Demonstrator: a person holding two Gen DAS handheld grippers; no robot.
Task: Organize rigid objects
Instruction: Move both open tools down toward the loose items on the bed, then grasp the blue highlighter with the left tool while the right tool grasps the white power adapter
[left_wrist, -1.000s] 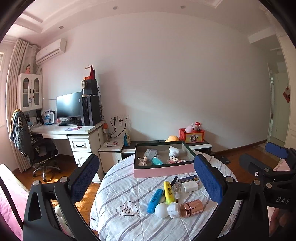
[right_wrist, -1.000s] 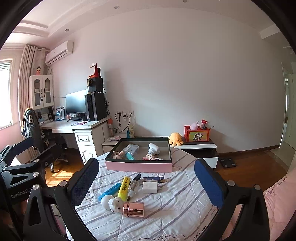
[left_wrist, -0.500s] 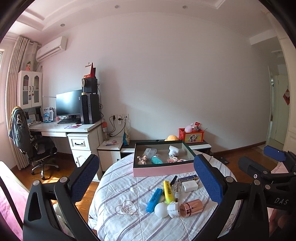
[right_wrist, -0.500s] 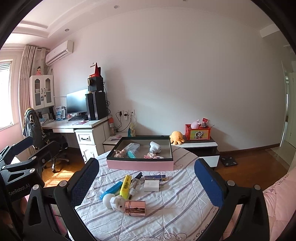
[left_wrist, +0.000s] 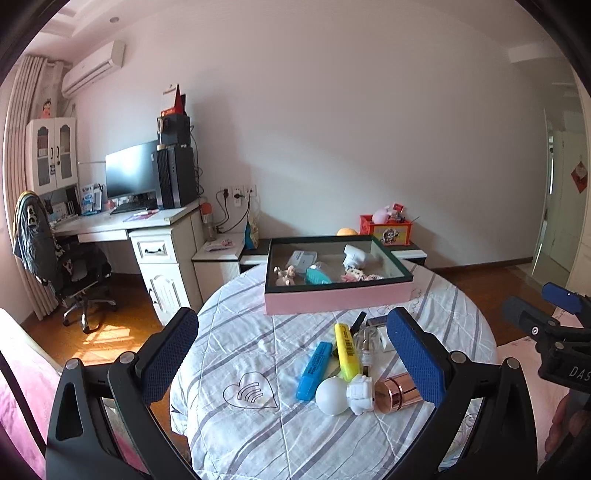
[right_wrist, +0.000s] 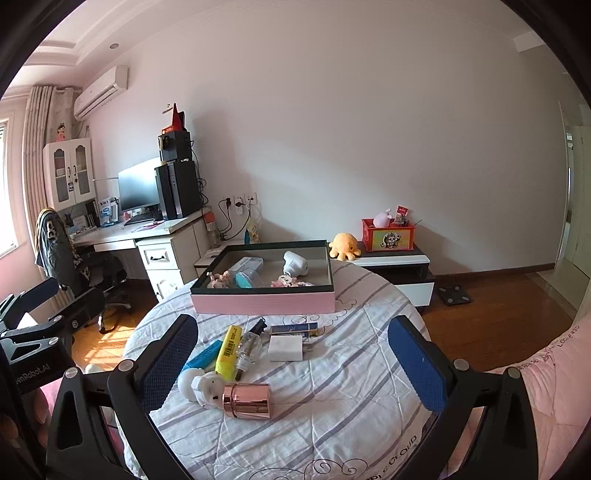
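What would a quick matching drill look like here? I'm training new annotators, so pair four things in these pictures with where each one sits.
Things:
1. yellow highlighter
2. white camera-shaped toy
3. orange octopus plush
4. rose-gold cylinder

Places:
A. inside the pink box
B. on the low cabinet behind the table
C. on the quilt, nearest the right claw
D. on the quilt beside the blue highlighter

Pairs: 1-D, 2-A, 3-B, 4-C

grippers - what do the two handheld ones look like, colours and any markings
Both the left tongs and the right tongs have matte black angular plastic frames with triangular cutouts and silver screw heads. Each finger carries a blue textured pad. White lettering shows on the bodies: "DAS" on the right one seen from the left wrist, "enRobot.AI" on the left one seen from the right wrist. No cables are visible.
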